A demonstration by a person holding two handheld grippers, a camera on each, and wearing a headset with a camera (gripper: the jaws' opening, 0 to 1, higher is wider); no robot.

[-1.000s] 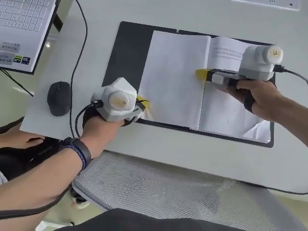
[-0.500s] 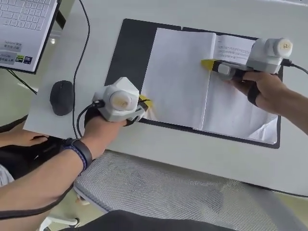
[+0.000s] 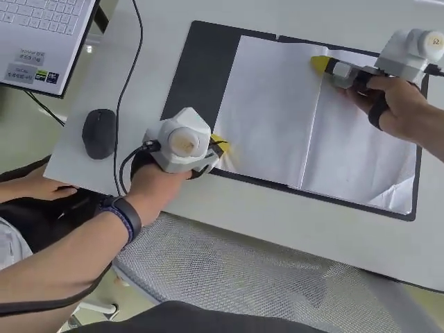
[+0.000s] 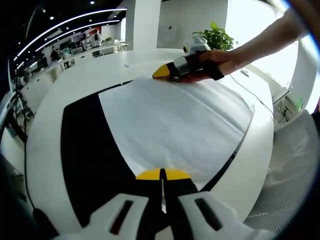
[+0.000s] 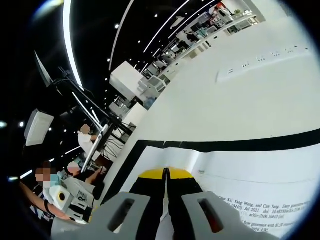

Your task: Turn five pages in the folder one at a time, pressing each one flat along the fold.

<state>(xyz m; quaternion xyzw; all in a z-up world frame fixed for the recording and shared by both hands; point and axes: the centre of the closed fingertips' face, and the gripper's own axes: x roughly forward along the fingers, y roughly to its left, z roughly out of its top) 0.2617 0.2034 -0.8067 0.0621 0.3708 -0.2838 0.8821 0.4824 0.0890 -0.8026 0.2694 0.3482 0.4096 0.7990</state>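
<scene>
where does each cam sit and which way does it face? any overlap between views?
Head view: on the headset, looking down at the open black folder; both forearms, left gripper and right gripper show.
Left gripper view: at the folder's near edge, facing across the white page; own shut jaws show.
Right gripper view: at the fold's far end, facing the room beyond; own shut jaws show.
Shared: head and left gripper views both show the right gripper.
</scene>
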